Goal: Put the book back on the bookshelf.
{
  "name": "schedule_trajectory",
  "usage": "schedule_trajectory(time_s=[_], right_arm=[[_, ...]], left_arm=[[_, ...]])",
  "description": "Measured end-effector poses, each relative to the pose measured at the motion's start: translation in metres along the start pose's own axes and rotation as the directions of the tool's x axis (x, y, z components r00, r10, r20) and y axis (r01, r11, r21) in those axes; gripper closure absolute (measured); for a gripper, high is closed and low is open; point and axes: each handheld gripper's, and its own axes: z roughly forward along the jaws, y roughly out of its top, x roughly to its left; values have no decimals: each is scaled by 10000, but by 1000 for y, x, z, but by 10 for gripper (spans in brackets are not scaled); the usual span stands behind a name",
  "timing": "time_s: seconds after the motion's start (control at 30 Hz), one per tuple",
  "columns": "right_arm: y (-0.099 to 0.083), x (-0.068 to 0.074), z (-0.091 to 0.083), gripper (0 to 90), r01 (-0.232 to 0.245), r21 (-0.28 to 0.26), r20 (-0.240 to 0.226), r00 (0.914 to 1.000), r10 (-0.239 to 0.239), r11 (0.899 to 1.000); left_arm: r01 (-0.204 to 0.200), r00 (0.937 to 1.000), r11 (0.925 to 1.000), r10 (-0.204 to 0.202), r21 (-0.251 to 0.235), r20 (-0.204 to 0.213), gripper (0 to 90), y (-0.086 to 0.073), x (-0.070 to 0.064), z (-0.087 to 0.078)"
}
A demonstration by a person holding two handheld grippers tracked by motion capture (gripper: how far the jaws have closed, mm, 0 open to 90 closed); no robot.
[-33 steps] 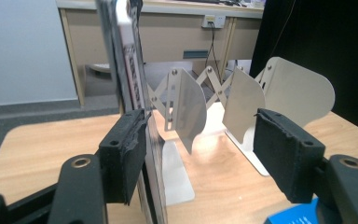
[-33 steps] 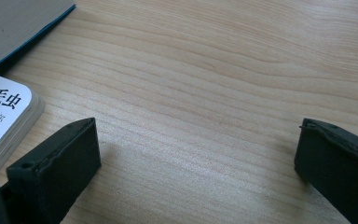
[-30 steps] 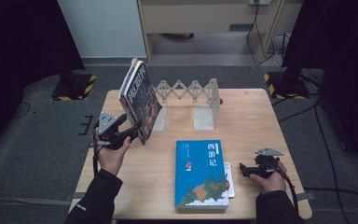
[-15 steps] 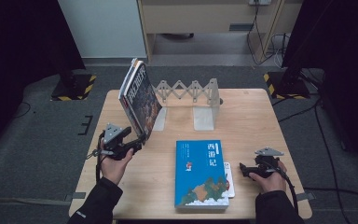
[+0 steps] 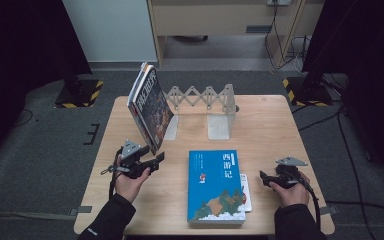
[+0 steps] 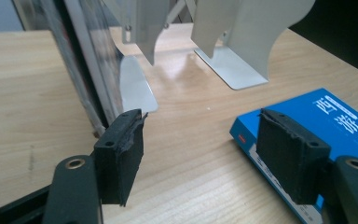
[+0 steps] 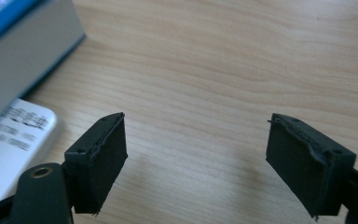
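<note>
Our left tongs stand open and empty, drawn back from the leaning book they were touching a second ago, so we judge that book placed against the expanding bookend rack. Our right tongs rest open on the counter, unmoved. Between them the blue book lies flat atop a white booklet, likely next.
</note>
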Motion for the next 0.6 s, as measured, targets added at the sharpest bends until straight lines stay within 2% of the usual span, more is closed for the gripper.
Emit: schedule_trajectory(time_s=[0.1,0.17,0.37,0.6], right_arm=[[3,5,-4,195,-234,-291,-305,9993,225,9993],[5,9,-5,193,-210,-342,-482,9987,193,9992],[13,18,-11,206,-113,-826,-1055,9944,25,9965],[20,28,-19,225,-56,-1294,-1481,9889,-138,9916]], left_arm=[[-49,9999,9991,44,410,135,308,-7,-3,7],[-101,9998,9986,91,528,193,308,-10,-4,10],[212,9953,9959,-293,880,923,292,-15,-8,18],[-175,9934,9933,43,1146,1150,281,-18,-19,30]])
